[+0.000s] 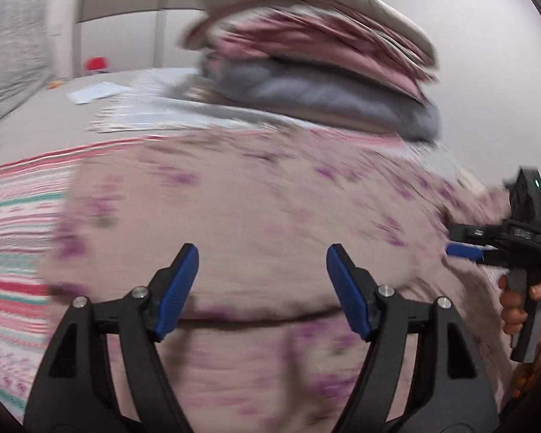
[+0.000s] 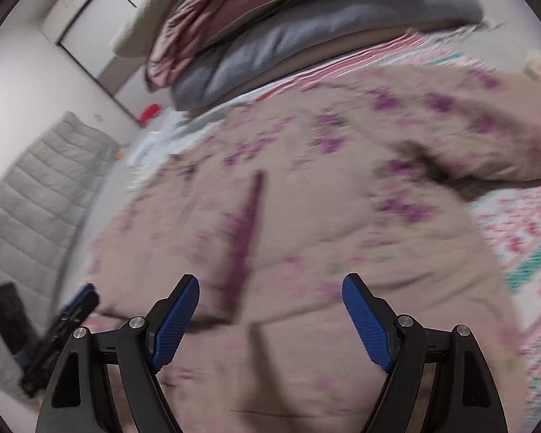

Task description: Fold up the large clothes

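Blue-padded fingers of the left tool (image 1: 262, 258) stand wide apart, holding nothing, poised just above the floral garment (image 1: 270, 209). Likewise the right tool (image 2: 270, 287) is spread wide and empty over the same cloth; in the left wrist view it appears at the garment's right edge, near it, though blur hides whether it touches. The garment, pale mauve with purple flowers, lies spread on the bed over a striped cover (image 1: 14, 252), in front of a stack of folded bedding (image 1: 324, 54). Judged soft, light and limp, with a dark placket or seam line (image 2: 247, 231) down the middle; it will sag and drag when lifted, so hold is best taken at opposite edges or corners, pinching a single layer. Both views are motion-blurred. No brand, label or legible writing can be made out.
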Available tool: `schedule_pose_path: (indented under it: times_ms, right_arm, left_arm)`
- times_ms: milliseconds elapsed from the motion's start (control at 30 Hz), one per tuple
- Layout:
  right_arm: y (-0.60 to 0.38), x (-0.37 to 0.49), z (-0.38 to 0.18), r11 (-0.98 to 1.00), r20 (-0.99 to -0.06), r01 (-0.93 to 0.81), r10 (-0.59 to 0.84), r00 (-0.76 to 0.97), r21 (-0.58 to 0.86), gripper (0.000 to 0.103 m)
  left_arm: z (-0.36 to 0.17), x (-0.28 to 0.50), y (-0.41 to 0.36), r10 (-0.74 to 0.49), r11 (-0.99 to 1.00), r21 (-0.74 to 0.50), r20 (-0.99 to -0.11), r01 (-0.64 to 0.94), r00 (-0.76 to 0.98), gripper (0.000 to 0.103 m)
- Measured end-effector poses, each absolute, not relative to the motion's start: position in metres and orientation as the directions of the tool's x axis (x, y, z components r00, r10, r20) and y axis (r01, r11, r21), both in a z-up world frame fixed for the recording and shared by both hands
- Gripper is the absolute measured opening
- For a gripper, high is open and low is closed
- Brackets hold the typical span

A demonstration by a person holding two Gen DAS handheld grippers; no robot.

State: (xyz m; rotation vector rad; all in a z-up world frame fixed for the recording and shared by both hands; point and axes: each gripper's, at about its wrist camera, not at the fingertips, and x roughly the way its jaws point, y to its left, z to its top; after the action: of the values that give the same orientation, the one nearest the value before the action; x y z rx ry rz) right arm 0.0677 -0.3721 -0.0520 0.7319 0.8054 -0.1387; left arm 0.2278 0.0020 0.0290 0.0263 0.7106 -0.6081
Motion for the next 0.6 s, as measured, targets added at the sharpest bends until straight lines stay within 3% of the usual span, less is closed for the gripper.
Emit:
schedule_pose_path:
  times_ms: [100, 200, 267, 300, 333, 467, 600]
  right_arm:
    - [-0.365, 0.095, -0.057, 0.686, -0.633, 0.301, 0.297, 0.715, 0.662, 0.083]
    - [-0.347, 0.133, -0.074, 0.749, -0.750, 0.378, 0.231, 0.620, 0.543, 0.081]
    - [-0.333, 0.151, -0.079, 0.808, -0.794, 0.377, 0.173, 0.582, 0.453, 0.050]
    - [-0.328, 0.156, -0.079, 0.822, -0.796, 0.366, 0.163, 0.582, 0.436, 0.031]
    - [-0.324, 0.163, -0.071, 0.840, -0.793, 0.351, 0.141, 0.593, 0.412, 0.019]
    - [-0.319, 0.168, -0.011, 0.914, -0.690, 0.235, 0.065, 0.721, 0.332, 0.018]
    - [-0.322, 0.171, 0.024, 0.952, -0.632, 0.226, -0.049, 0.773, 0.204, 0.018]
  left_arm:
    - [0.019, 0.244, 0.038, -0.423, 0.891, -0.154, -0.624, 0.428, 0.657, 0.074]
    - [0.001, 0.257, 0.059, -0.358, 0.922, -0.131, -0.642, 0.364, 0.678, 0.069]
    - [-0.005, 0.264, 0.067, -0.355, 0.926, -0.145, -0.650, 0.350, 0.672, 0.056]
    - [-0.005, 0.264, 0.070, -0.361, 0.925, -0.158, -0.645, 0.344, 0.674, 0.054]
    - [-0.004, 0.265, 0.073, -0.374, 0.923, -0.179, -0.632, 0.341, 0.679, 0.053]
    - [0.000, 0.264, 0.073, -0.423, 0.904, -0.218, -0.580, 0.368, 0.697, 0.048]
    - [-0.012, 0.271, 0.062, -0.420, 0.902, -0.206, -0.617, 0.378, 0.666, 0.046]
